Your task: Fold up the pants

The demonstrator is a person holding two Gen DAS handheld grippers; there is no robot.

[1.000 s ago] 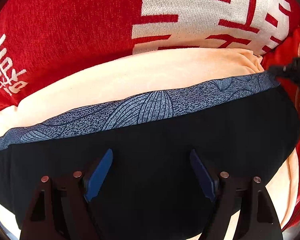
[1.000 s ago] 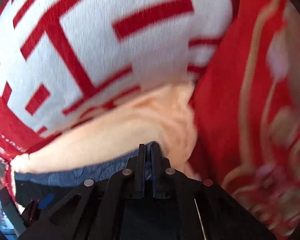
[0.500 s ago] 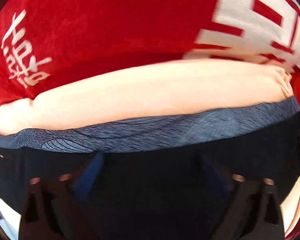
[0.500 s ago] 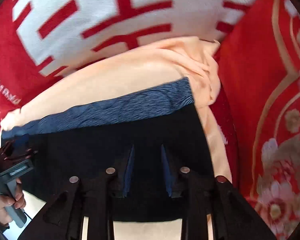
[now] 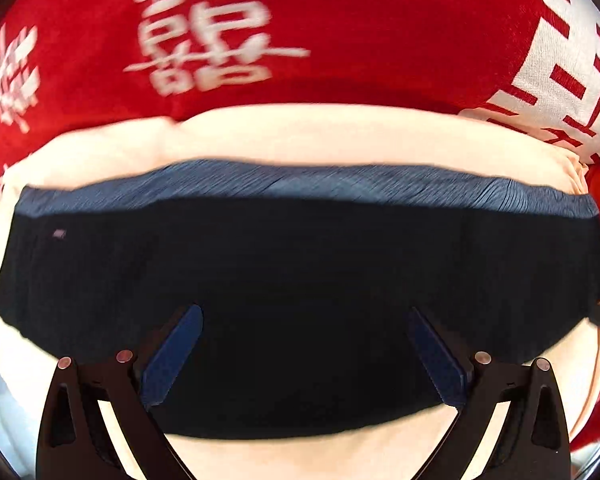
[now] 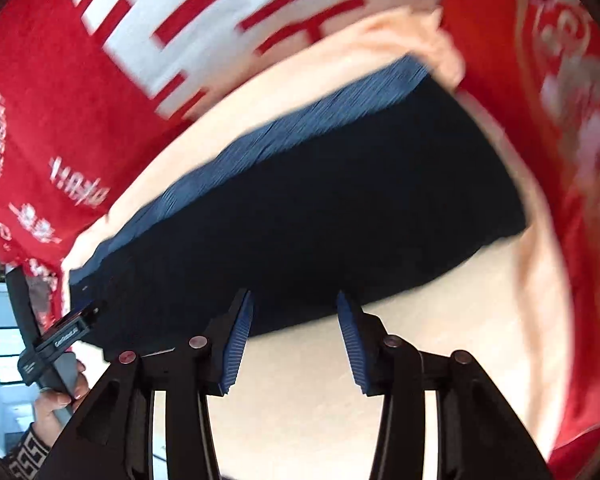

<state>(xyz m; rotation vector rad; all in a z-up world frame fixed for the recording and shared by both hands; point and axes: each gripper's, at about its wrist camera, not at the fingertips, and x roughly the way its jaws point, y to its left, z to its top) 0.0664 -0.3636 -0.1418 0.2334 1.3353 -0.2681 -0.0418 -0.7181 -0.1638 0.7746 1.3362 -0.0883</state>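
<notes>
Left wrist view shows the pants (image 5: 300,300) already folded into a compact dark rectangle just ahead of the wide-open, empty fingers of the left gripper (image 5: 304,320), while the right gripper (image 6: 294,308) is half open and empty too, so little seems left.

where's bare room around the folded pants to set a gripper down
Bare peach cloth lies on the near side of the dark pants, under the open right gripper. A narrower peach strip borders the waistband's far edge. The left gripper hangs open over the pants.
</notes>
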